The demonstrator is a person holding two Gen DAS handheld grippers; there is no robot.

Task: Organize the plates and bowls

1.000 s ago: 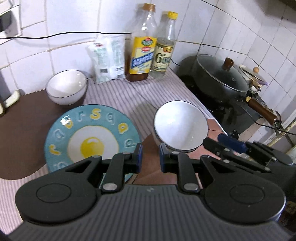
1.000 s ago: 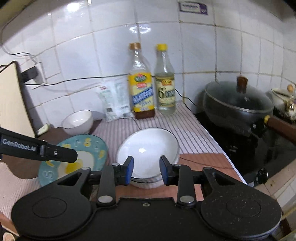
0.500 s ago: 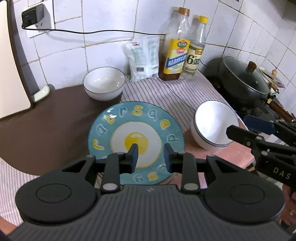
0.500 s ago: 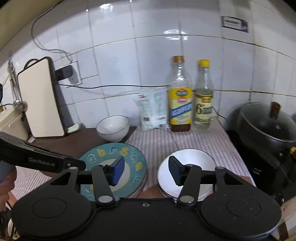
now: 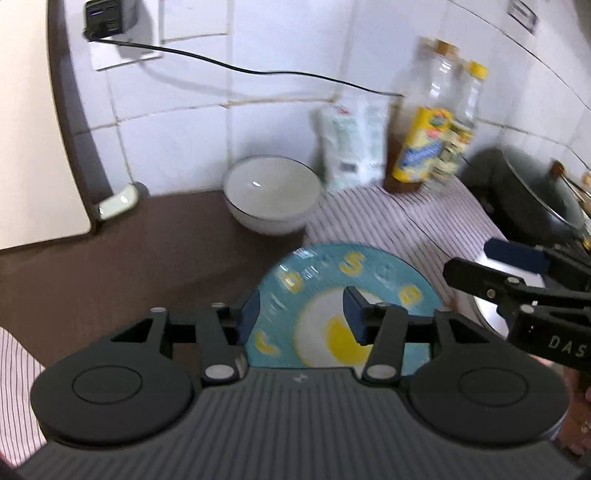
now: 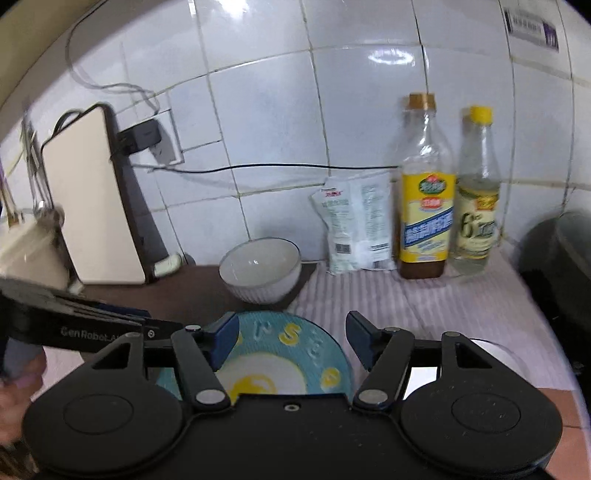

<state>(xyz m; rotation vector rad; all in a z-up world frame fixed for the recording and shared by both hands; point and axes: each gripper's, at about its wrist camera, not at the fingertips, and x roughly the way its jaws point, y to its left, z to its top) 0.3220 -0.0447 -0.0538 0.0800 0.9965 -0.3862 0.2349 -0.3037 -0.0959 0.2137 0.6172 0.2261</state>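
A blue plate with a fried-egg picture and letters [image 5: 354, 273] lies on the counter; it also shows in the right wrist view [image 6: 295, 343]. My left gripper [image 5: 301, 314] is open above its near left part. My right gripper [image 6: 290, 338] is open above the plate and also shows from the side in the left wrist view [image 5: 513, 266]. A white bowl [image 5: 271, 195] stands behind the plate near the wall, also in the right wrist view [image 6: 260, 269]. A second white bowl [image 6: 487, 349] sits to the right, mostly hidden by my right gripper.
A white packet [image 6: 356, 225], an oil bottle [image 6: 426, 206] and a clear bottle [image 6: 476, 206] stand at the wall. A dark lidded pan [image 5: 535, 199] is at the right. A cream board [image 6: 92, 206] leans at the left under a plugged socket [image 5: 110, 18].
Both grippers have opened wider and swung left. My right gripper has moved from above the right bowl to above the blue plate. The plate and bowls have not moved.
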